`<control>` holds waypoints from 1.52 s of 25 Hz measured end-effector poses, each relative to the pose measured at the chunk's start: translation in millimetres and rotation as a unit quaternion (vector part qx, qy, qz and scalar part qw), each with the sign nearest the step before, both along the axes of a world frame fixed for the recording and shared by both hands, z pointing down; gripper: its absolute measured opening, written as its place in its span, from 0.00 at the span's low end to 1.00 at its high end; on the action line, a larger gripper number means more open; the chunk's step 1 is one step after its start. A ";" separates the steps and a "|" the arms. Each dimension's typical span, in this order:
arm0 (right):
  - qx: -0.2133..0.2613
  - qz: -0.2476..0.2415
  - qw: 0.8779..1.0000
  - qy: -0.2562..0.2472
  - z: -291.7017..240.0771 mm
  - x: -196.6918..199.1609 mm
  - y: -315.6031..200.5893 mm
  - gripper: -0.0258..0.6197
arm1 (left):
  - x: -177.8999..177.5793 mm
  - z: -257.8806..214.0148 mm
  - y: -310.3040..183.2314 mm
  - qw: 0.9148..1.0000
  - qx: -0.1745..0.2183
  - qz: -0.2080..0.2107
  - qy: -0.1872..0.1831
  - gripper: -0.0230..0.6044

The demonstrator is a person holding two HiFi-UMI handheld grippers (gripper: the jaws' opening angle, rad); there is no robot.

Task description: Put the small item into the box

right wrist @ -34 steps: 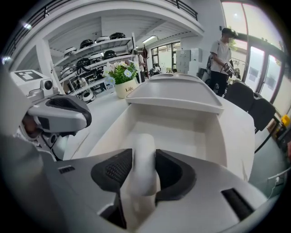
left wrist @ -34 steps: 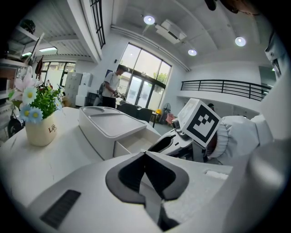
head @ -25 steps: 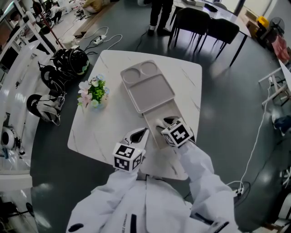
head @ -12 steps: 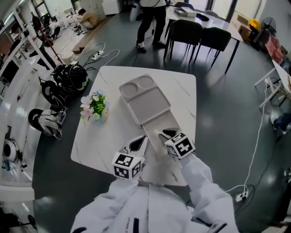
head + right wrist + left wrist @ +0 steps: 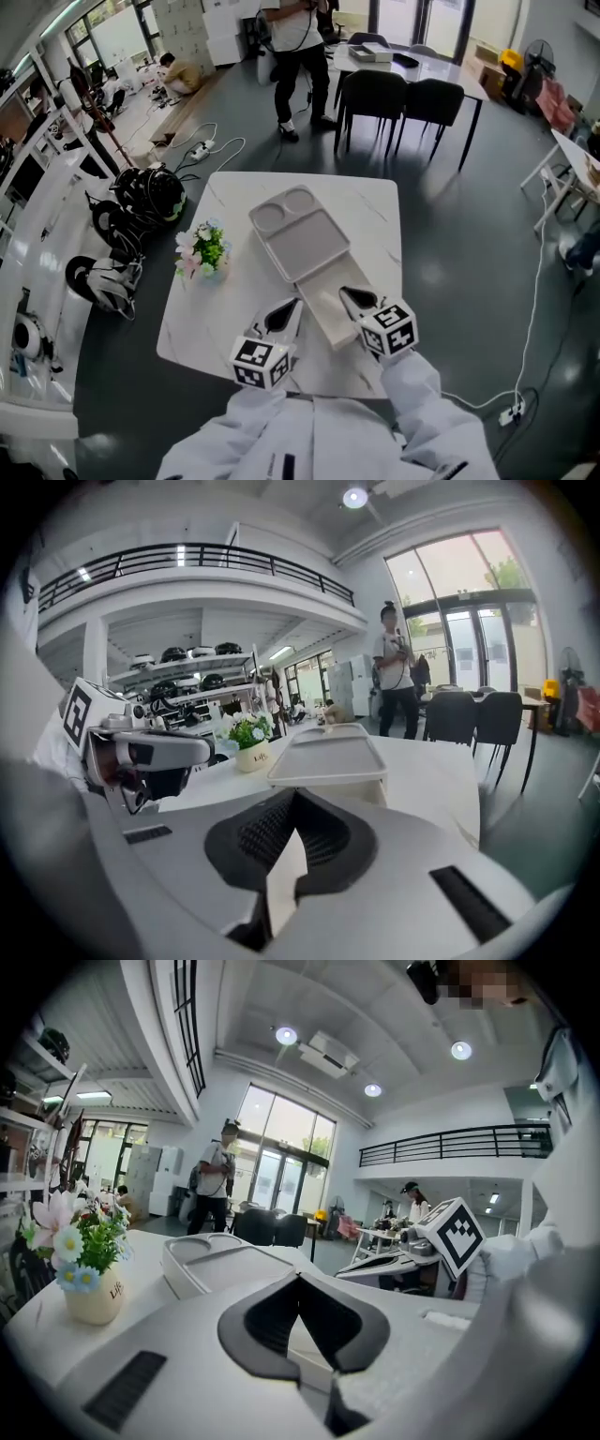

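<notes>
A grey box [image 5: 323, 307] lies open on the white table [image 5: 375, 220]; its compartment lid [image 5: 298, 234] is slid toward the far side. The same box [image 5: 328, 761] shows ahead in the right gripper view, and its lid [image 5: 211, 1258] in the left gripper view. My right gripper [image 5: 355, 299] hovers at the box's near right rim, jaws shut tip to tip with nothing seen between them. My left gripper [image 5: 284, 315] hangs just left of the box, also shut and empty. No small item shows in any view; the inside of the box is mostly hidden.
A small pot of flowers [image 5: 202, 251] stands at the table's left side. Helmets [image 5: 148, 195] lie on the floor to the left. Dark chairs [image 5: 401, 98] and a standing person [image 5: 291, 37] are beyond the far edge. A cable [image 5: 539, 281] runs along the floor at right.
The head camera has tipped up, so the table sits lower in frame. My right gripper has drawn back from over the box's opening to its near right rim. The left gripper has hardly moved.
</notes>
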State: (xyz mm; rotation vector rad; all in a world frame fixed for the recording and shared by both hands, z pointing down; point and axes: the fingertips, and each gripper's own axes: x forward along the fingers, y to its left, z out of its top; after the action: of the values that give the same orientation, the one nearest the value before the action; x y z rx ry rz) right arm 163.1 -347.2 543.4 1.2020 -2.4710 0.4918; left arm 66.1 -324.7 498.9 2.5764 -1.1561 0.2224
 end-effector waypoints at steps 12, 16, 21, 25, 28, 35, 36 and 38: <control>0.104 0.075 0.986 -0.108 -65.4 31.9 18.3 0.03 | -12.3 -50.0 -0.4 0.998 0.060 -0.010 0.024 0.03; 0.129 0.096 0.979 -0.123 -89.7 47.5 21.2 0.03 | -17.3 -68.6 1.6 0.996 0.081 -0.020 0.035 0.03; 0.154 0.122 0.971 -0.134 -107.7 63.5 21.9 0.03 | -26.6 -82.6 2.1 0.993 0.105 -0.034 0.037 0.03; 0.166 0.139 0.967 -0.136 -120.6 76.5 26.9 0.03 | -32.7 -90.8 3.9 0.992 0.112 -0.044 0.040 0.03; 0.168 0.147 0.965 -0.138 -125.8 83.2 29.2 0.03 | -35.2 -93.9 5.5 0.991 0.116 -0.049 0.040 0.03; 0.176 0.164 0.961 -0.139 -130.9 94.7 34.7 0.03 | -45.6 -100.2 6.2 0.989 0.126 -0.065 0.035 0.03; 0.179 0.165 0.960 -0.137 -131.0 95.4 35.0 0.03 | -48.3 -99.9 6.0 0.989 0.128 -0.068 0.034 0.03; 0.183 0.166 0.960 -0.133 -130.9 97.2 35.7 0.03 | -51.5 -99.3 6.0 0.988 0.130 -0.073 0.032 0.03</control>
State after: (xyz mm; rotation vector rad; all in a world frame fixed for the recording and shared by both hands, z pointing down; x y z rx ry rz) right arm 260.3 -311.5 412.5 1.8256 -2.6739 0.2995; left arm 14.6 -318.7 399.5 2.6773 -1.4245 -0.0477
